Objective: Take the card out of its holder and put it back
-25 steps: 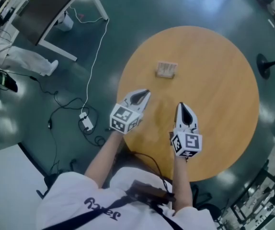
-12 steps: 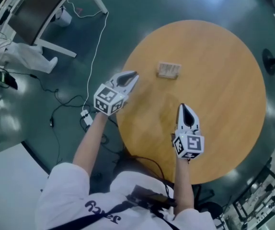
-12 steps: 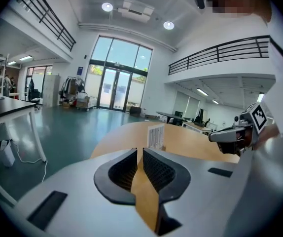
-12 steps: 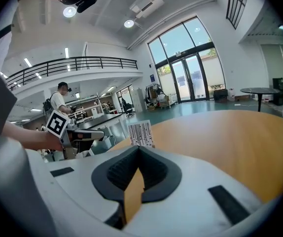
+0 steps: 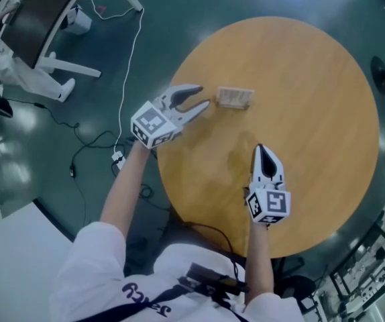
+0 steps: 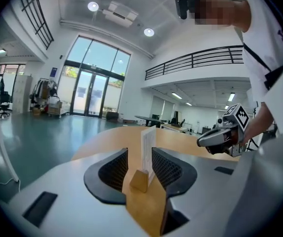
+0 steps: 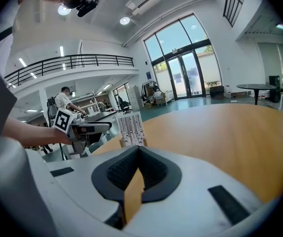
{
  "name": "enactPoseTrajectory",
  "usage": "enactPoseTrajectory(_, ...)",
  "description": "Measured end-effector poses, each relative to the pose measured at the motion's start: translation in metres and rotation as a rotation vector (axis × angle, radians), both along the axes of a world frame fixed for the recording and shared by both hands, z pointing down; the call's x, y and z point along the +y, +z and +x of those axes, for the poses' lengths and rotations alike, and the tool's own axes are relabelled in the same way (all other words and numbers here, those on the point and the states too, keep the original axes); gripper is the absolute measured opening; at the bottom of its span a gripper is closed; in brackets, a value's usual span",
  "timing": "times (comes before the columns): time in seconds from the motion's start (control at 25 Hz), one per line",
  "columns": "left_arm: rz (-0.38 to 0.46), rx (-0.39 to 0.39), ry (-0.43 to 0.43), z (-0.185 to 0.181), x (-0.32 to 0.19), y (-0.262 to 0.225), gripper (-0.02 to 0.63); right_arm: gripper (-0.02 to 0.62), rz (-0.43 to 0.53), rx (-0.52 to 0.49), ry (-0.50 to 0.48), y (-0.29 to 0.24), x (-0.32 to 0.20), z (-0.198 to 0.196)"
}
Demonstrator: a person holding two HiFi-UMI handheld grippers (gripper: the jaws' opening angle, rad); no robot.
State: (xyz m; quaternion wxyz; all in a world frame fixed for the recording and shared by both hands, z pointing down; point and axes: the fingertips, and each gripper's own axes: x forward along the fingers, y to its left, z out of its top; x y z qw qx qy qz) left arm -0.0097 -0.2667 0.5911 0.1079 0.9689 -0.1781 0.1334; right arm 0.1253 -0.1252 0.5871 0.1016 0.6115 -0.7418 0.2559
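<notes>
The card point(image 5: 235, 96) was best centred between the just-opened, empty jaws of the left gripper point(image 5: 203, 96); the right gripper point(image 5: 261, 150) was closed, empty.

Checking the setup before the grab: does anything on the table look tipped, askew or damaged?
Nothing stands out. The card stands upright in its wooden holder on the round table, with no visible tilt, bend or damage, and nothing else lies on the tabletop.
</notes>
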Motion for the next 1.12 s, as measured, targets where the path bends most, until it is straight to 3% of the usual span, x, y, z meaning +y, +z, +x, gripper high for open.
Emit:
enactPoseTrajectory(0.32,-0.010,0.036,0.181,0.058,-0.001,0.010,0.149,0.023,-0.026,0.008,0.009,0.011,-0.002,0.012)
enactPoseTrajectory(0.56,-0.029,0.079,0.253,0.087,0.000,0.010,0.149,0.023,-0.040,0.010,0.046,0.015,0.000,0.024)
enactPoseTrajectory(0.76,-0.015,0.062,0.324,0.106,0.002,0.007,0.145,0.023,-0.024,-0.001,0.035,0.014,-0.002,0.021)
enactPoseTrajectory(0.96,-0.012,0.073,0.391,0.113,0.011,0.007,0.042,0.023,-0.022,0.010,0.043,0.009,0.001,0.014)
enactPoseTrajectory(1.12,-0.016,0.068,0.449,0.123,0.020,0.010,0.028,0.023,-0.021,0.023,0.055,0.003,0.004,0.020)
